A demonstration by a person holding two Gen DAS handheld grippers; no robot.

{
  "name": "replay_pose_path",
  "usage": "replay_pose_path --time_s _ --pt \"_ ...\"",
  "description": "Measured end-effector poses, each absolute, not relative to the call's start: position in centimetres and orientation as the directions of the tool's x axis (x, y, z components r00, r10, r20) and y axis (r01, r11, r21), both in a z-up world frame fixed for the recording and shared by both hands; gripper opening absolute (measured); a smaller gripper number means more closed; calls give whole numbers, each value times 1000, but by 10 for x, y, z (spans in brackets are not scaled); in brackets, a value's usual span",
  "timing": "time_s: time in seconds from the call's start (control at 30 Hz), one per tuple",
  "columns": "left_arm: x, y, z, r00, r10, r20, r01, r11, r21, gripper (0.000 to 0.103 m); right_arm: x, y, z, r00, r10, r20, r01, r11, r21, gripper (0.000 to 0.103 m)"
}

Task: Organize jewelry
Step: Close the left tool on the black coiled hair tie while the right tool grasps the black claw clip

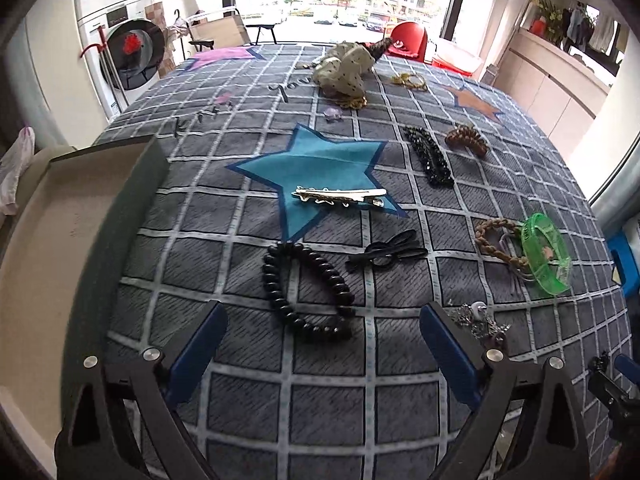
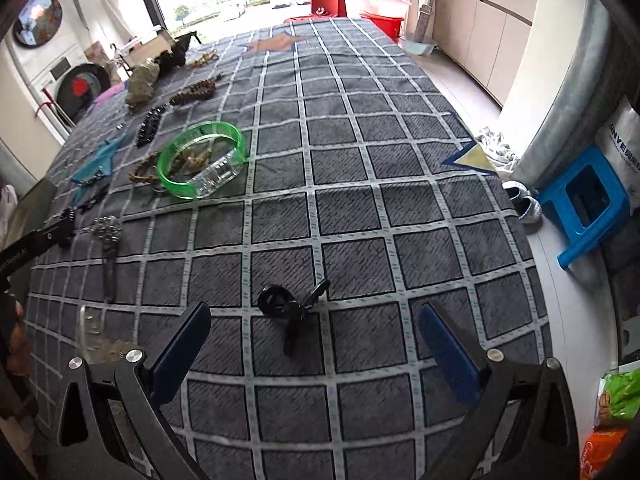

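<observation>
In the left wrist view, the left gripper (image 1: 322,322) hovers low over the grey checked cloth (image 1: 320,408) covering the bench, its blue-padded fingers (image 1: 198,350) spread wide and holding nothing. Directly between them, at lower centre, lies a black spiral coil hair tie (image 1: 306,290), probably the next pick. Beyond it sit a black bow-shaped clip (image 1: 386,255), a silver-and-white metal barrette (image 1: 340,196) on a blue star print, and a black beaded clip (image 1: 428,156). A translucent green bangle (image 1: 546,256) rests at right, on a braided tan band (image 1: 496,242). At the left edge stands an open grey cardboard box with a beige interior (image 1: 60,240), apparently the destination, placed close for short carries. Cursive lettering on the cloth at upper centre is too distorted to read.

In the right wrist view, the right gripper (image 2: 316,332) is likewise wide open and empty, framing a small black clip (image 2: 290,306) at lower centre. The green bangle (image 2: 202,160) lies upper left. A white bag (image 2: 622,136) at right bears partly legible letters, "ANYE".
</observation>
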State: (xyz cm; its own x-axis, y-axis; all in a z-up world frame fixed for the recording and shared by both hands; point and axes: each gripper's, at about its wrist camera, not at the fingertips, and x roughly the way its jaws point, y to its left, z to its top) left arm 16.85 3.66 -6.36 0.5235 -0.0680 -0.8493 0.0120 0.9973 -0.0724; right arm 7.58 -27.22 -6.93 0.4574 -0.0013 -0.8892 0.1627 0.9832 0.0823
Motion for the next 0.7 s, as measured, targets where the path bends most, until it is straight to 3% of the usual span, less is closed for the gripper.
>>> replay_pose_path --time_s 0.23,0.4,0.47,0.53,0.67,0.7 --pt "173 28 -73 524 -38 -851 19 999 -33 97 78 -255 -75 469 -62 -881 146 989 9 98" --pt "172 27 -69 539 -32 -842 28 999 -20 76 75 -249 -72 493 -68 -867 130 992 -4 80" --pt "171 27 -68 547 -34 -837 31 999 -21 64 75 -247 -70 499 -67 -864 128 992 -4 69" --pt "169 27 -66 552 -42 -833 38 999 -25 45 74 -246 -69 505 -66 -861 127 992 -2 59" --pt "166 29 -64 553 -67 -830 48 998 -48 34 72 -246 -67 516 -59 -855 137 991 14 28" --pt "165 30 -63 554 -78 -829 51 997 -60 29 72 -247 -67 518 -54 -854 139 990 22 28"
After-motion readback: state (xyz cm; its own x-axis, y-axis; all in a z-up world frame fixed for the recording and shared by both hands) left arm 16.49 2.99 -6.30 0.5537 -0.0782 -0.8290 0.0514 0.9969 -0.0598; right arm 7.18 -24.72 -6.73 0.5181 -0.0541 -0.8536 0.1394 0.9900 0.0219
